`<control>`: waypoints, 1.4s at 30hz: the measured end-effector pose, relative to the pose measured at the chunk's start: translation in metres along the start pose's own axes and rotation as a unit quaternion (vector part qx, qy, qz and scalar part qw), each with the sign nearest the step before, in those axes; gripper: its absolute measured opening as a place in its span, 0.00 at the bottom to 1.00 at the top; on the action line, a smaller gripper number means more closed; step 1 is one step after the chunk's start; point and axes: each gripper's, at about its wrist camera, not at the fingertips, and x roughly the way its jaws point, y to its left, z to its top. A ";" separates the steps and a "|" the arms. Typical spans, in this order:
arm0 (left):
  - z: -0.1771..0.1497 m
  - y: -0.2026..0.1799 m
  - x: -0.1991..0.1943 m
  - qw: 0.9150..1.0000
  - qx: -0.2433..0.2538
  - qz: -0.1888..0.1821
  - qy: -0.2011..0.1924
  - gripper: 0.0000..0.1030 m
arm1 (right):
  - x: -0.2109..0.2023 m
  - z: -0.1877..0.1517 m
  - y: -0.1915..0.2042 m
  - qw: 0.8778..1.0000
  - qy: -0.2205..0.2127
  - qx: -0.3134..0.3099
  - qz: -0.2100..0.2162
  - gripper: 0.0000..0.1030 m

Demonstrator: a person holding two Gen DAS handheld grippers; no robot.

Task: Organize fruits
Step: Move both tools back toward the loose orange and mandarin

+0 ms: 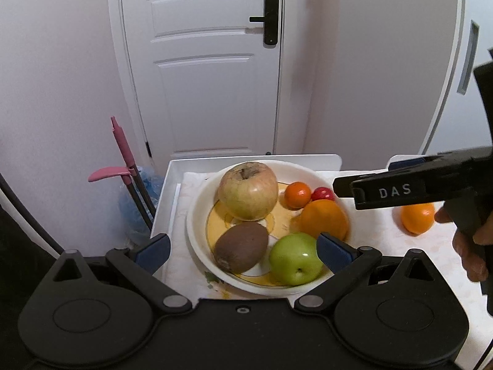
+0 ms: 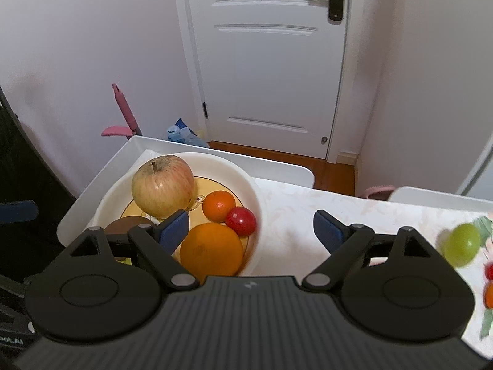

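The white bowl (image 1: 197, 215) at the left end of the table (image 2: 292, 212) serves as the collecting spot: it already holds a large yellow-red apple (image 1: 248, 191) at the far side, a kiwi (image 1: 240, 246) and green apple (image 1: 294, 257) near, a big orange (image 1: 323, 219), a small tangerine (image 1: 297, 194) and a red cherry tomato (image 1: 322, 193). Both tools are empty – the left gripper (image 1: 243, 251) hangs wide over the bowl's near rim, the right gripper (image 2: 251, 226) spread wide at the bowl's right edge. Loose fruit remains to the right: an orange (image 1: 417, 217) and a green fruit (image 2: 462, 245), so the sorting looks unfinished
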 end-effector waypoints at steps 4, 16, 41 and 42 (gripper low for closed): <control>0.003 -0.006 -0.014 1.000 -0.007 0.001 -0.005 1.00 | -0.027 -0.003 -0.008 1.000 -0.004 0.021 -0.013 1.00; 0.012 -0.054 -0.049 0.999 0.005 -0.027 -0.037 0.99 | -0.108 -0.030 -0.067 0.996 -0.023 0.067 -0.052 1.00; 0.005 -0.239 -0.021 1.000 0.003 0.000 -0.029 0.99 | -0.145 -0.090 -0.246 0.997 0.008 0.046 -0.065 1.00; 0.005 -0.244 -0.017 1.000 0.003 0.001 -0.029 0.99 | -0.142 -0.091 -0.252 0.997 0.009 0.046 -0.064 0.99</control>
